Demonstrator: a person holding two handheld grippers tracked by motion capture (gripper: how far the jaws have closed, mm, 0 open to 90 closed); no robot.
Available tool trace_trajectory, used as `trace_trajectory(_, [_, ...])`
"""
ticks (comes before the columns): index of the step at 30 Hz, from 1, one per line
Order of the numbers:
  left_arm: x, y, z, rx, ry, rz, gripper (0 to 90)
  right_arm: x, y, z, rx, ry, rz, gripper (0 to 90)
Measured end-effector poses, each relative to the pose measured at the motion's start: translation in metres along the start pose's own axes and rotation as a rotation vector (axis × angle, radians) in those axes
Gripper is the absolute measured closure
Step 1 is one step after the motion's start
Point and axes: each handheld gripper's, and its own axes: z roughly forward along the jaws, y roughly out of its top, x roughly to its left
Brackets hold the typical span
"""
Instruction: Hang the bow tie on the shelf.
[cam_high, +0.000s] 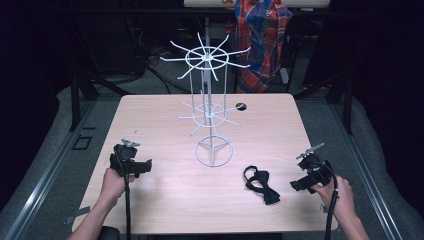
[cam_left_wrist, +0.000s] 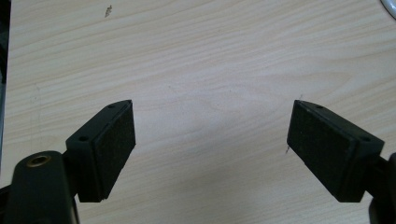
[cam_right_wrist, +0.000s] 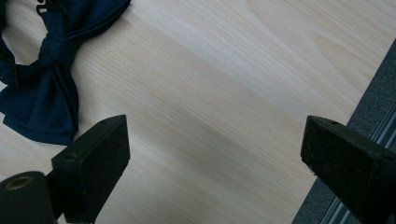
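A dark navy bow tie (cam_high: 261, 184) with its strap lies flat on the wooden table (cam_high: 165, 200), front right of a white wire display rack (cam_high: 210, 115). My right gripper (cam_high: 299, 184) hovers just right of it near the table's right edge, jaws wide open over bare wood (cam_right_wrist: 215, 140); the bow tie (cam_right_wrist: 46, 70) lies at upper left in the right gripper view. My left gripper (cam_high: 145, 166) is held at the front left, jaws spread wide with nothing between them (cam_left_wrist: 212, 140).
The rack has two tiers of spoke hooks and a ring base (cam_high: 214, 152) at mid table. A small dark hole (cam_high: 240, 106) sits behind it. A plaid cloth (cam_high: 261, 40) hangs beyond the far edge. Grey floor (cam_right_wrist: 373, 107) lies past the table's right edge.
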Motion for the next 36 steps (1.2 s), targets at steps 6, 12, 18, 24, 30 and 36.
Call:
trace_trajectory(6, [0.000, 0.000, -0.002, -0.002, 0.000, 0.004, 15.6, 0.002, 0.000, 0.000, -0.004, 0.002, 0.002, 7.5])
trace_trajectory(12, [0.000, -0.001, -0.001, -0.004, -0.003, 0.000, 15.6, 0.005, 0.002, 0.001, 0.011, 0.014, -0.006, 7.3])
trace_trajectory(18, [0.001, -0.001, -0.002, -0.005, -0.004, -0.003, 15.6, 0.009, 0.005, 0.000, 0.014, 0.017, -0.034, 6.9])
trace_trajectory(24, [0.000, 0.000, -0.001, -0.002, -0.002, 0.003, 15.6, 0.011, 0.005, 0.000, 0.003, 0.024, -0.031, 6.9])
trace_trajectory(30, [0.000, -0.001, -0.001, -0.002, -0.001, 0.002, 15.6, 0.016, 0.007, -0.001, -0.022, 0.098, -0.045, 6.9])
trace_trajectory(36, [0.000, -0.001, -0.001, -0.002, 0.002, 0.004, 15.6, 0.023, 0.010, 0.000, -0.033, 0.117, -0.044, 7.2])
